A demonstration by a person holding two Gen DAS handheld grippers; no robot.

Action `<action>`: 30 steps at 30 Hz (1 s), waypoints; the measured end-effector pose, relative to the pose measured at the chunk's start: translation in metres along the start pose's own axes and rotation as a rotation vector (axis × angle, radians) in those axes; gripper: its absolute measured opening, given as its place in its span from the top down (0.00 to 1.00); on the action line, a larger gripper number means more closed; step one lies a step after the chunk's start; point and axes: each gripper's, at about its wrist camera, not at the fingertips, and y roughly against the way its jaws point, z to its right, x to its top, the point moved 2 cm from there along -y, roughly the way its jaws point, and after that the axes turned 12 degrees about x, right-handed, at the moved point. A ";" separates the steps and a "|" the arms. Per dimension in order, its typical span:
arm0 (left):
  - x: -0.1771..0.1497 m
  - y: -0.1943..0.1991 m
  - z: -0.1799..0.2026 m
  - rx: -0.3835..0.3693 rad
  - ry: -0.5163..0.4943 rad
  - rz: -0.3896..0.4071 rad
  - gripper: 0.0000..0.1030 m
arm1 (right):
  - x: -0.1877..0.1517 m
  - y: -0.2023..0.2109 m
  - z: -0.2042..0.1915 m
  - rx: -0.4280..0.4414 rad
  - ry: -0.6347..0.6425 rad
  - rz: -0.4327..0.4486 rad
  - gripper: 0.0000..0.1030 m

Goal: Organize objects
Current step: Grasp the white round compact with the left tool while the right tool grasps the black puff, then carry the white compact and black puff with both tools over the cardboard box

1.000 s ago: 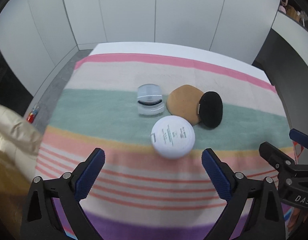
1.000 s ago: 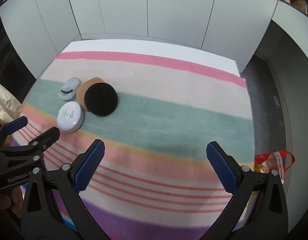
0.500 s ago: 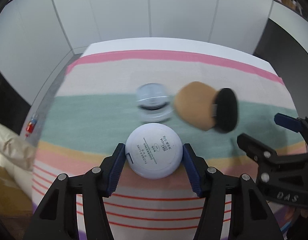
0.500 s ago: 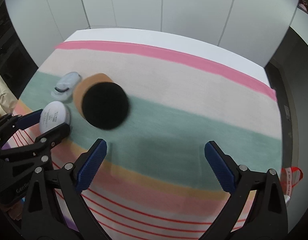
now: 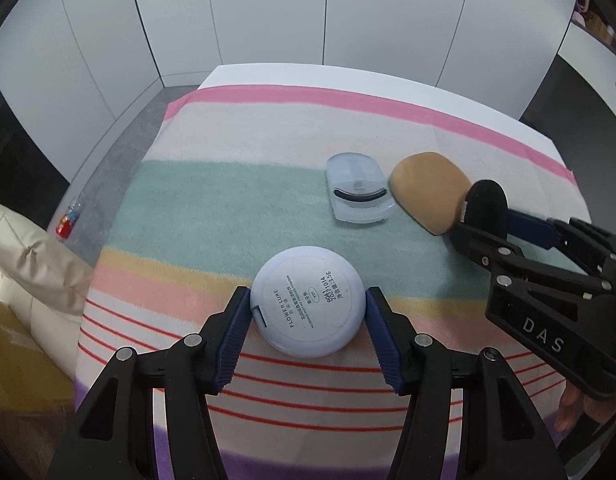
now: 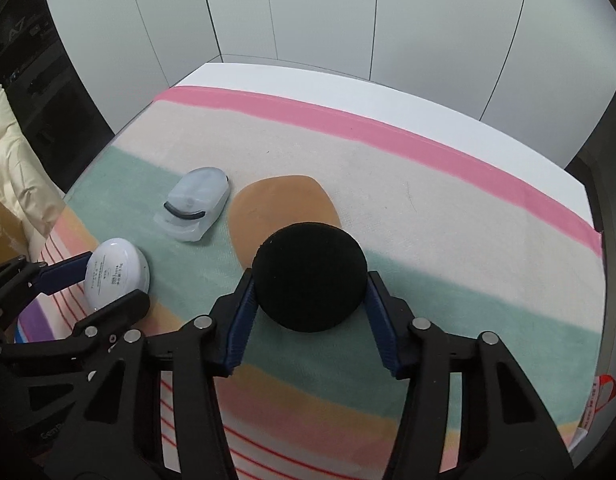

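A round white compact [image 5: 308,306] lies label-up on the striped cloth [image 5: 228,208], and my left gripper [image 5: 308,300] is shut on it, one blue pad on each side. In the right wrist view my right gripper [image 6: 309,300] is closing its jaws around a round black puff [image 6: 309,276], and both pads touch its edges. The black puff overlaps a tan puff [image 6: 284,208] behind it. A clear plastic case [image 6: 196,204] with a dark curved piece inside sits left of the tan puff. The left gripper [image 6: 104,280] shows at the lower left there, with the compact [image 6: 116,274] in it.
A cream cushion [image 5: 28,264] and a brown box [image 5: 12,380] are off the table's left edge. A small red item [image 5: 66,226] lies on the floor there. A red-and-white bag [image 6: 599,396] sits off the right edge. White cabinet doors stand behind the table.
Both grippers have come forward and down and gone from wide open to closed in, the left onto the white compact first, then the right onto the black puff.
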 end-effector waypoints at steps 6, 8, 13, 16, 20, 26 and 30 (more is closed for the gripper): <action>-0.007 0.027 0.006 0.005 -0.015 0.021 0.43 | -0.011 0.027 0.004 -0.013 -0.045 0.004 0.49; -0.011 0.038 0.008 0.001 -0.016 0.025 0.43 | -0.016 0.040 0.004 -0.021 -0.057 0.007 0.49; -0.018 0.074 0.010 -0.020 -0.014 0.043 0.43 | -0.028 0.075 0.000 -0.040 -0.078 0.012 0.49; -0.022 0.102 0.011 -0.035 -0.018 0.067 0.43 | -0.033 0.100 -0.005 -0.053 -0.075 0.025 0.49; -0.027 0.134 0.011 -0.053 -0.008 0.083 0.43 | -0.046 0.141 -0.009 -0.059 -0.091 0.049 0.50; -0.041 0.179 0.005 -0.098 0.007 0.102 0.44 | -0.069 0.192 -0.019 -0.087 -0.103 0.049 0.51; -0.049 0.212 0.002 -0.107 -0.001 0.143 0.43 | -0.085 0.224 -0.024 -0.092 -0.118 0.058 0.51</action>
